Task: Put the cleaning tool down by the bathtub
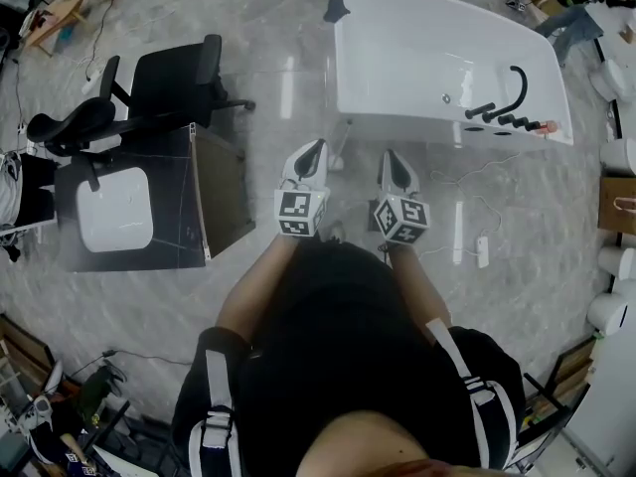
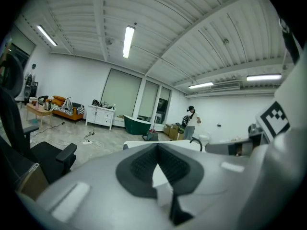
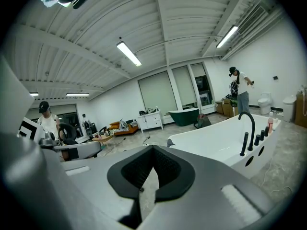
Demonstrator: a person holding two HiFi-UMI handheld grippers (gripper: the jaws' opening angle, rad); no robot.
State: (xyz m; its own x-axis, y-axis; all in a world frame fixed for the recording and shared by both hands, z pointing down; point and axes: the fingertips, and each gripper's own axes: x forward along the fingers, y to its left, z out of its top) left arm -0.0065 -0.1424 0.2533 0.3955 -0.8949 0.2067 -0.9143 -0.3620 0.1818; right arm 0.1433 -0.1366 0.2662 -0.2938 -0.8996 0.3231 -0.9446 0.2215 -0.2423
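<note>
The white bathtub (image 1: 397,127) stands on the floor just ahead of me, a black faucet (image 1: 509,97) on its right rim. A small dark object (image 1: 336,8) sits at its far left corner; I cannot tell what it is. My left gripper (image 1: 316,149) and right gripper (image 1: 391,157) hover side by side, short of the tub's near wall. Both are shut and hold nothing. In the left gripper view the jaw tips of the left gripper (image 2: 157,147) meet before the tub (image 2: 192,145). The right gripper (image 3: 153,150) points past the bathtub (image 3: 216,147) and the faucet (image 3: 249,128).
A black cabinet with a white basin (image 1: 114,212) stands to my left, a black office chair (image 1: 169,82) behind it. A white power strip (image 1: 482,251) and cables lie on the floor to the right. A person (image 3: 240,92) stands far off beyond the tub.
</note>
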